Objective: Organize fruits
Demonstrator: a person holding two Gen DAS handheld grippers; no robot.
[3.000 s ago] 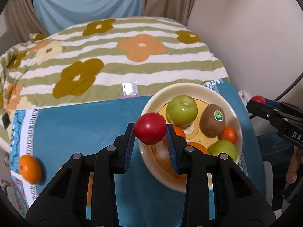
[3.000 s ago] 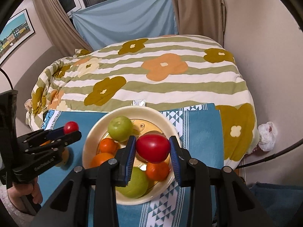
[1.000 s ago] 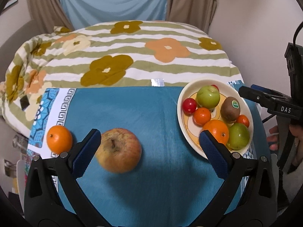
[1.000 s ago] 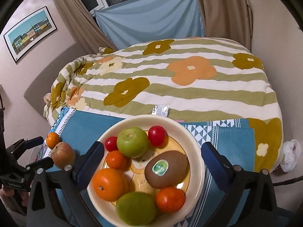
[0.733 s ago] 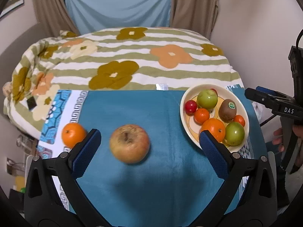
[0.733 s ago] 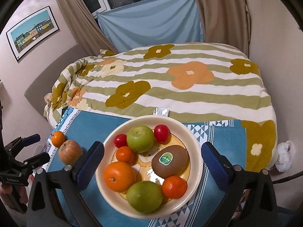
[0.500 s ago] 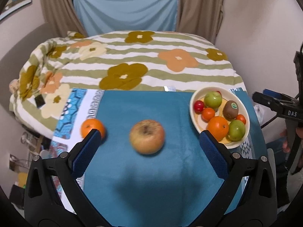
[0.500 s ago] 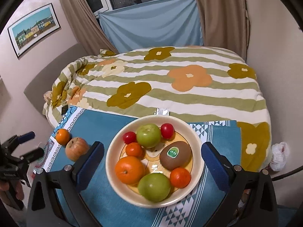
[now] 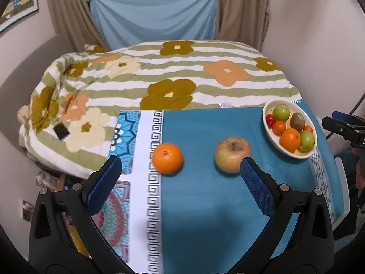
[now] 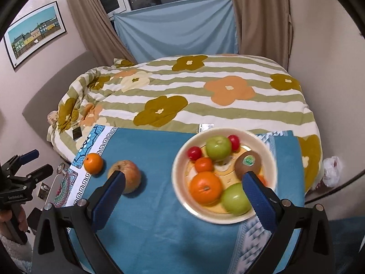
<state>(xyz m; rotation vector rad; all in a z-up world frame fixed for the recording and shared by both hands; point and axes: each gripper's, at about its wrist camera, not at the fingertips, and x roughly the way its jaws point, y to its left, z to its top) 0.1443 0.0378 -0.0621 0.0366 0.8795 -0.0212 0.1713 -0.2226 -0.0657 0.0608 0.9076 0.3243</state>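
Nearest to us in the left wrist view, our left gripper hangs with its black plastic arms spread wide and its ribbed blue pads holding nothing; its lower frame is cut off by the picture's edge. Just beyond, on the matte teal cloth, a smooth round orange sits at about 11 o'clock from the gripper's centre, beside the white key-pattern border, and a dull, yellowish-red apple lies at 1 o'clock, its lower right edge hidden behind the right pad. In the right wrist view, our right gripper is likewise spread wide and empty above the same cloth. Its right pad covers part of the glossy cream bowl at 2 o'clock, which holds a large orange fruit, a lime-green fruit, a fuzzy brown kiwi with a sticker, a green apple, a small tangerine and two red tomatoes; another small orange fruit is mostly hidden behind the pad, and the bowl's contents are slightly blurred. Farther off lies a quilted, striped duvet with flower shapes, then beige curtains and a pale blue sheet.
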